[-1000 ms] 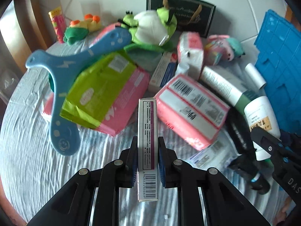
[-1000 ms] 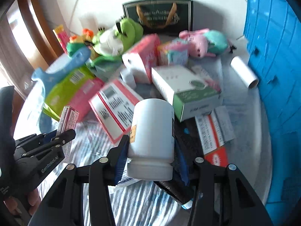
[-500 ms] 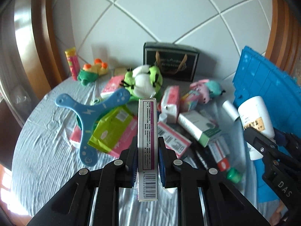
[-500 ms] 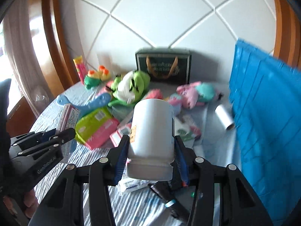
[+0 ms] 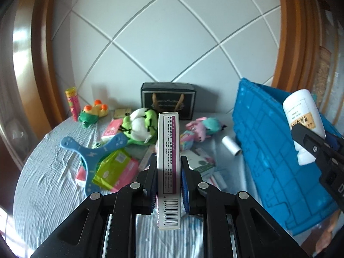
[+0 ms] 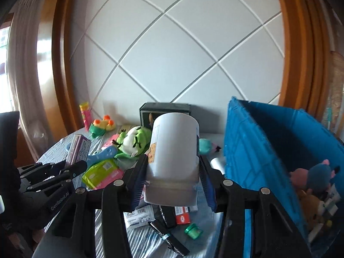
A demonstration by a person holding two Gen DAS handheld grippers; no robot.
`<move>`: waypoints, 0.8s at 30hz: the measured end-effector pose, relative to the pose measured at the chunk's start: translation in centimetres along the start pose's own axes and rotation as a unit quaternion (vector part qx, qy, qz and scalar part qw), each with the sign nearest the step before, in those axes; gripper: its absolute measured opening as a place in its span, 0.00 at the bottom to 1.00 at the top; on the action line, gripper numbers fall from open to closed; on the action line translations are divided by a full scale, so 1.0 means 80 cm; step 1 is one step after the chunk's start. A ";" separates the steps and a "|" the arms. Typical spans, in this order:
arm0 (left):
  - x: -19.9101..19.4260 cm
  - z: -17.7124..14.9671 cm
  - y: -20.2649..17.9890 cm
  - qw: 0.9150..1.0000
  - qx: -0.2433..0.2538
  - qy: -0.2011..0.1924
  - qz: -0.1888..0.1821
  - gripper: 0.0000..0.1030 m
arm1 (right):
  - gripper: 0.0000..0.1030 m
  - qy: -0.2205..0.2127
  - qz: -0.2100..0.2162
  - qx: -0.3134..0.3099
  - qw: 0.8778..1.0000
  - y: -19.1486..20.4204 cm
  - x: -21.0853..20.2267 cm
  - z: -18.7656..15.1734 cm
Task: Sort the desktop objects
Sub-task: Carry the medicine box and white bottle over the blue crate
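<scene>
Our left gripper (image 5: 168, 177): clenched on slim barcode carton (image 5: 168, 150), held upright above table (image 5: 49, 172) clutter. Our right gripper (image 6: 173, 179): clamped around white bottle (image 6: 174, 150), beside blue crate (image 6: 258, 150) holding plush toys (image 6: 311, 178).

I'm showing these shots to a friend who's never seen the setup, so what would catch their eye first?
Probably the two held items up front: the left tongs clamp a slim purple-striped box upright, and the right tongs grip a white bottle. Next, the big blue crate at the right, with plush toys inside, and the clutter on the round table.
</scene>
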State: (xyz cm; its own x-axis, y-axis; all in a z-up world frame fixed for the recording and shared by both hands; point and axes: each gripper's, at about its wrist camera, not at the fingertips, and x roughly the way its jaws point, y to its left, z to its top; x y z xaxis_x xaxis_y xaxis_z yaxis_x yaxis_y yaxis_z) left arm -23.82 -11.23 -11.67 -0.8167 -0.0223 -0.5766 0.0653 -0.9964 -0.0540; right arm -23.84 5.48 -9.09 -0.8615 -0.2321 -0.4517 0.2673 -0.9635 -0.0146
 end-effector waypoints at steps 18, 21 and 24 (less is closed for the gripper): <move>-0.066 0.022 -0.190 0.995 0.057 -0.046 -0.070 0.18 | 0.46 -0.064 -0.101 0.060 0.991 -0.161 -0.144 0.007; -0.071 0.027 -0.252 0.994 0.055 -0.052 -0.080 0.18 | 0.46 -0.066 -0.107 0.063 0.990 -0.218 -0.165 -0.001; -0.073 0.026 -0.326 0.993 0.061 -0.051 -0.087 0.18 | 0.46 -0.063 -0.111 0.057 0.990 -0.278 -0.175 -0.011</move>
State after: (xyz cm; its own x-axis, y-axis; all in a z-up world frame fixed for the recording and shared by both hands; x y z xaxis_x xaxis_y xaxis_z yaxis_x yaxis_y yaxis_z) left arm -21.96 14.72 -5.22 -0.8637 0.1485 -0.4817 -0.1465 -0.9883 -0.0422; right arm -17.39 30.29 -3.22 -0.9421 -0.0214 -0.3346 0.0213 -0.9998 0.0039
